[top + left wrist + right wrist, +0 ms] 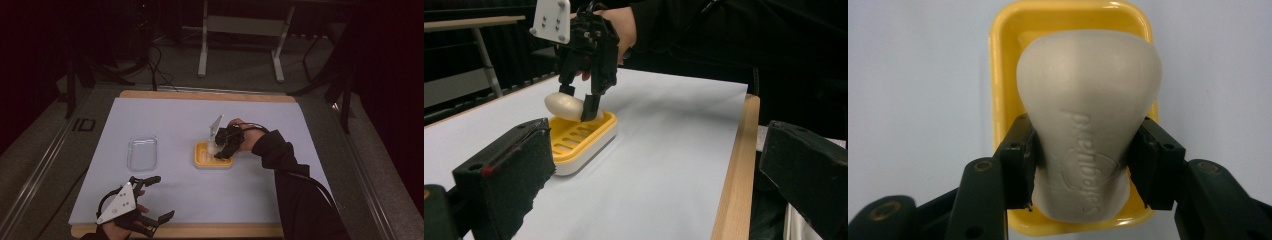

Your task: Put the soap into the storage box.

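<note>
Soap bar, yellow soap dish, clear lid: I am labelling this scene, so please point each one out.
soap bar (pixel 1088 100), right gripper view, on its broad upper face.
yellow soap dish (pixel 574 142), left gripper view, on its slotted floor.
clear lid (pixel 142 153), high view, on its middle.

We see a wooden table (pixel 210 94) covered by a pale sheet (pixel 175 120); on the sheet rest a yellow soap dish (pixel 202 156) near the middle and a clear plastic lid (pixel 142 152) to its left, well apart
</note>
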Action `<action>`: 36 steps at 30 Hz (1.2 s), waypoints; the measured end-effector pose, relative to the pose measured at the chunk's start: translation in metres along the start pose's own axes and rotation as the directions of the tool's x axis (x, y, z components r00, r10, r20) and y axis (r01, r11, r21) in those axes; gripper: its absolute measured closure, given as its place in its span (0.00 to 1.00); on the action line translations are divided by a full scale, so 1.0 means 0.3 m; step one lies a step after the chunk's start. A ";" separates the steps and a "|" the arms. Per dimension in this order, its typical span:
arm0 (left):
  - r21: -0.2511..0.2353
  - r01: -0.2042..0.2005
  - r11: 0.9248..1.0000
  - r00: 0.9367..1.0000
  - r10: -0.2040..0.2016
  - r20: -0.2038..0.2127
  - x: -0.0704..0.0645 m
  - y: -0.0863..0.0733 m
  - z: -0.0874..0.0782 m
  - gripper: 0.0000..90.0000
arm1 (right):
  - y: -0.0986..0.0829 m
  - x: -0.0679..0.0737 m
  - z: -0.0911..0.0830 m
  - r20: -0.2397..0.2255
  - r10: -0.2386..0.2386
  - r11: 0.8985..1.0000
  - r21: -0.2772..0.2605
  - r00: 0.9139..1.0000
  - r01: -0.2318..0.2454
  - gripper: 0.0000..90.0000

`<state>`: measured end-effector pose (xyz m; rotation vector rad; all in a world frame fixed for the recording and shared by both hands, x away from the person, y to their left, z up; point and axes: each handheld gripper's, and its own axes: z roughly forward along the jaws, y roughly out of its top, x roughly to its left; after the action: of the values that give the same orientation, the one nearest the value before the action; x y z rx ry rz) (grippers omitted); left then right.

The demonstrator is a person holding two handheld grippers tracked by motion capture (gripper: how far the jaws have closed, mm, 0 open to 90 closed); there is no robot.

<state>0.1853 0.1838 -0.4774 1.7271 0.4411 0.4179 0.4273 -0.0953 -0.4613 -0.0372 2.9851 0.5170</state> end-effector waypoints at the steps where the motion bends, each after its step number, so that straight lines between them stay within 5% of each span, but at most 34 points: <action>1: 0.000 0.000 1.000 1.000 0.000 0.000 0.000 0.000 0.000 0.01 | 0.000 -0.001 0.004 -0.002 0.005 1.000 0.005 1.000 -0.005 0.55; 36: 0.021 -0.010 1.000 1.000 0.010 0.012 -0.006 -0.002 0.008 0.01 | 0.015 -0.002 0.115 -0.018 0.064 0.997 0.032 0.998 -0.063 0.54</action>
<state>0.1849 0.1809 -0.4784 1.7521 0.4298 0.4108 0.4314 -0.0795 -0.4920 0.0557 3.0209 0.4790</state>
